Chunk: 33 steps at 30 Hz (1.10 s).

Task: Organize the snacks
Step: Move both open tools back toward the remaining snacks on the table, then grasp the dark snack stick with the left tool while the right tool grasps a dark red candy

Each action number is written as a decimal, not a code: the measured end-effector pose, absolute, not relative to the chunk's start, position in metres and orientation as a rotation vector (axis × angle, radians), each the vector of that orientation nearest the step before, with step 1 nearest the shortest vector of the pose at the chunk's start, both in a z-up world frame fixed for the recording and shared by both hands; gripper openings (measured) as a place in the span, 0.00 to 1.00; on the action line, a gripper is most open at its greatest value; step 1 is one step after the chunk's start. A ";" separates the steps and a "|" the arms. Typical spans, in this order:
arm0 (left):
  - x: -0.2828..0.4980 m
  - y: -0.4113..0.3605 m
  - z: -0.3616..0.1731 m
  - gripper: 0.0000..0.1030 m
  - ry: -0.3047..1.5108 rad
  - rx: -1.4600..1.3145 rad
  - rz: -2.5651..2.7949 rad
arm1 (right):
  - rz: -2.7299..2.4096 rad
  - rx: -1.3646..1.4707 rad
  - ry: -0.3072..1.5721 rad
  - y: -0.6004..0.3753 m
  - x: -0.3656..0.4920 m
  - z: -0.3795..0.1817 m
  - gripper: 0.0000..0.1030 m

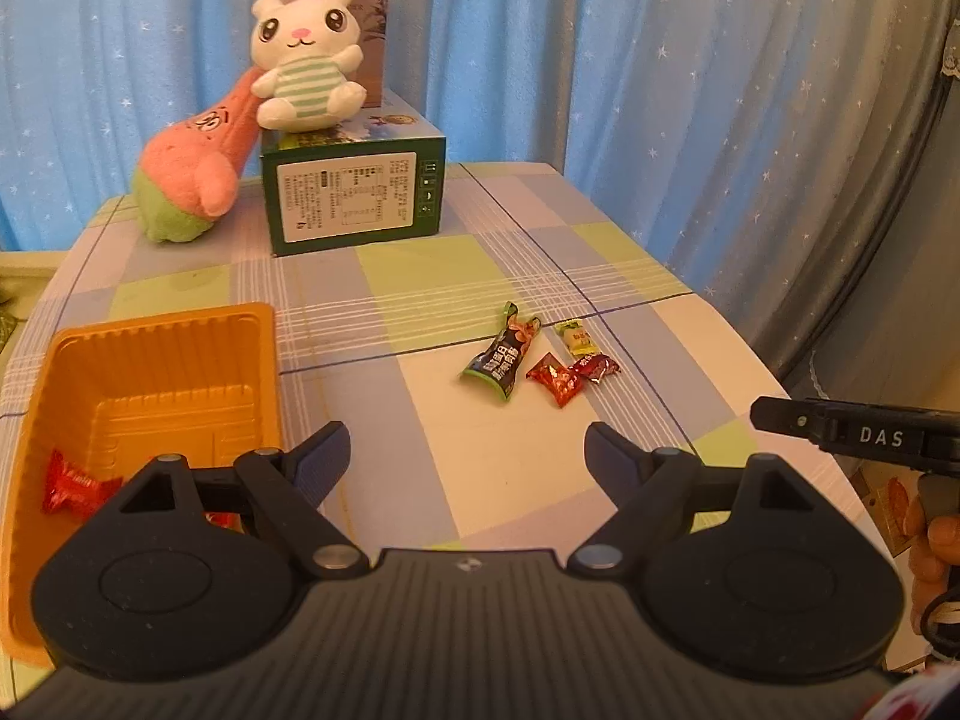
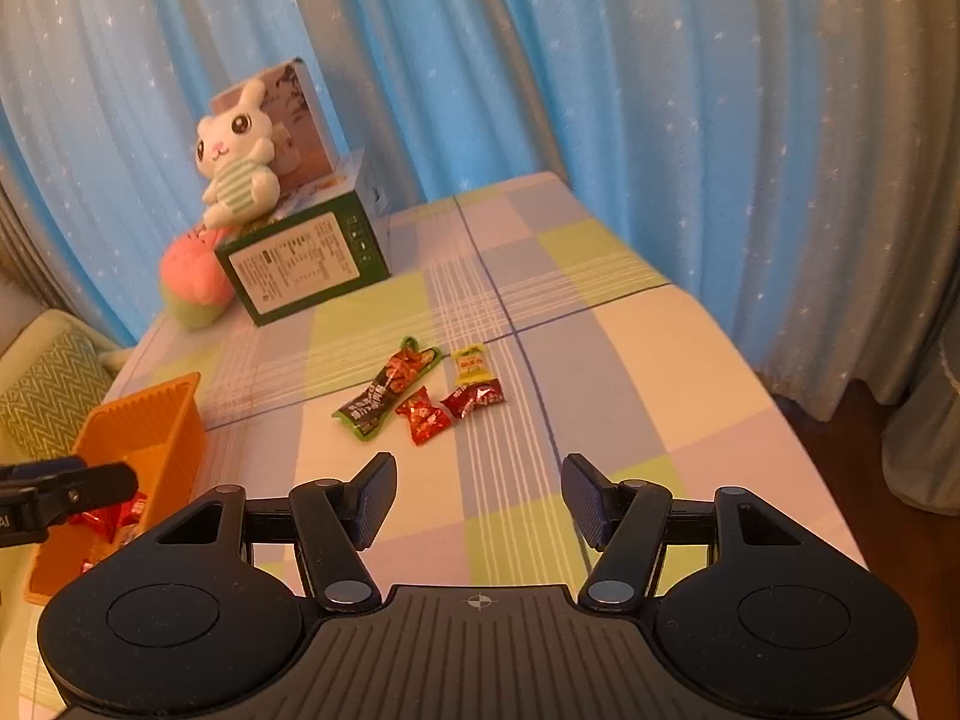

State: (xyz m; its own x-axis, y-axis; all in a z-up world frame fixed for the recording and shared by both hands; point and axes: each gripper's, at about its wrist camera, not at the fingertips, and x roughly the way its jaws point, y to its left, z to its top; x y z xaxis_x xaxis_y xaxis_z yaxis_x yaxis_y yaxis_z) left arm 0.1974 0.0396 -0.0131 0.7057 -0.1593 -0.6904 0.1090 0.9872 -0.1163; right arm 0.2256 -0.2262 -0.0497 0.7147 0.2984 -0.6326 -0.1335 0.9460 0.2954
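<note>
Several wrapped snacks lie together mid-table: a long dark green packet (image 1: 499, 357) (image 2: 387, 390), a red candy (image 1: 555, 381) (image 2: 424, 416), a dark red candy (image 1: 594, 369) (image 2: 474, 399) and a small yellow packet (image 1: 576, 337) (image 2: 470, 363). An orange tray (image 1: 150, 384) (image 2: 144, 420) at the left holds red candies (image 1: 75, 483) (image 2: 111, 516). My left gripper (image 1: 467, 462) is open and empty, near the tray's right side. My right gripper (image 2: 478, 495) is open and empty, a short way in front of the snacks.
A green box (image 1: 354, 192) (image 2: 303, 267) stands at the table's back with a white rabbit plush (image 1: 306, 60) (image 2: 237, 150) on it, a pink plush (image 1: 192, 174) (image 2: 192, 285) beside it and a beige box behind. Blue curtains hang behind the checked tablecloth (image 1: 420, 276).
</note>
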 end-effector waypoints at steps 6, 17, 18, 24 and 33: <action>0.247 0.036 -0.039 0.81 0.816 -0.030 -0.165 | 0.287 0.255 0.768 -0.216 0.271 -0.076 0.59; 0.305 0.037 -0.065 0.81 0.830 -0.021 -0.182 | 0.295 0.311 0.793 -0.194 0.342 -0.131 0.47; 0.308 0.038 -0.066 0.81 0.830 -0.020 -0.181 | 0.293 0.312 0.790 -0.192 0.346 -0.135 0.46; 0.319 0.041 -0.073 0.81 0.836 -0.032 -0.178 | 0.235 0.342 0.779 -0.184 0.368 -0.154 0.40; 0.332 0.036 -0.085 0.81 0.853 -0.015 -0.182 | 0.183 0.096 0.764 -0.155 0.381 -0.155 0.32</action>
